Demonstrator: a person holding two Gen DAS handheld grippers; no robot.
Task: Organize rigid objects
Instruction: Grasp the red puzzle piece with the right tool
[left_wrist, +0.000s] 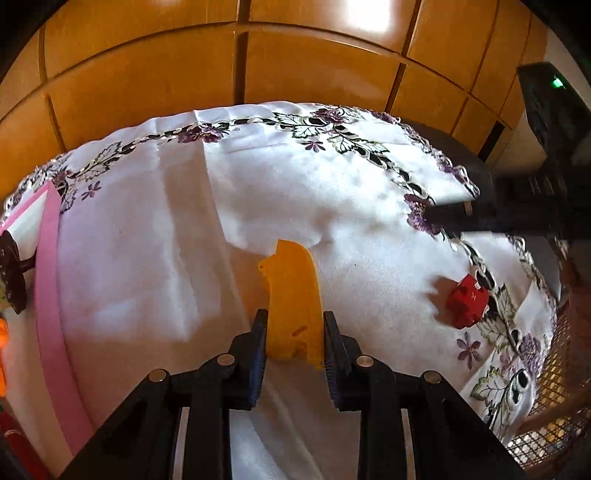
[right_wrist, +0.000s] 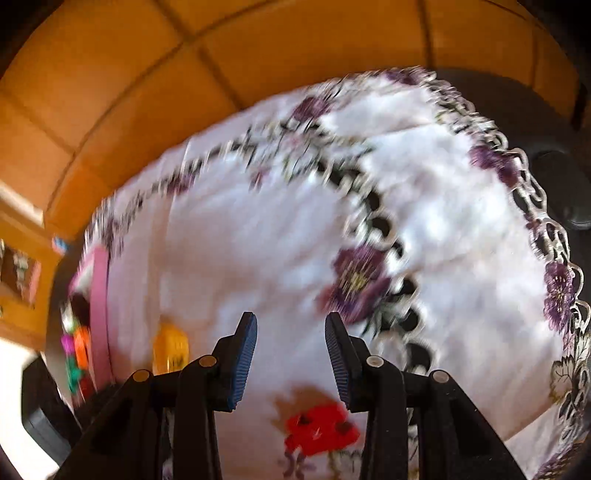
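Observation:
A yellow plastic piece (left_wrist: 291, 288) stands between the pads of my left gripper (left_wrist: 295, 314), which is shut on it just above the white embroidered tablecloth (left_wrist: 147, 240). A red block with notches (left_wrist: 466, 302) lies on the cloth to the right. In the blurred right wrist view the right gripper (right_wrist: 291, 318) hangs open with nothing between its blue pads. The red block (right_wrist: 319, 430) lies on the cloth below and behind its fingertips. The yellow piece (right_wrist: 170, 349) shows at the left. One dark finger (left_wrist: 461, 216) of the right gripper reaches in from the right.
A pink-rimmed tray (left_wrist: 50, 280) lies at the table's left edge, holding a black wheel-like part (left_wrist: 11, 275) and several bright toys (right_wrist: 79, 350). Wooden wall panels (left_wrist: 295, 66) stand behind the table. A woven cane chair (left_wrist: 554, 398) is at the lower right.

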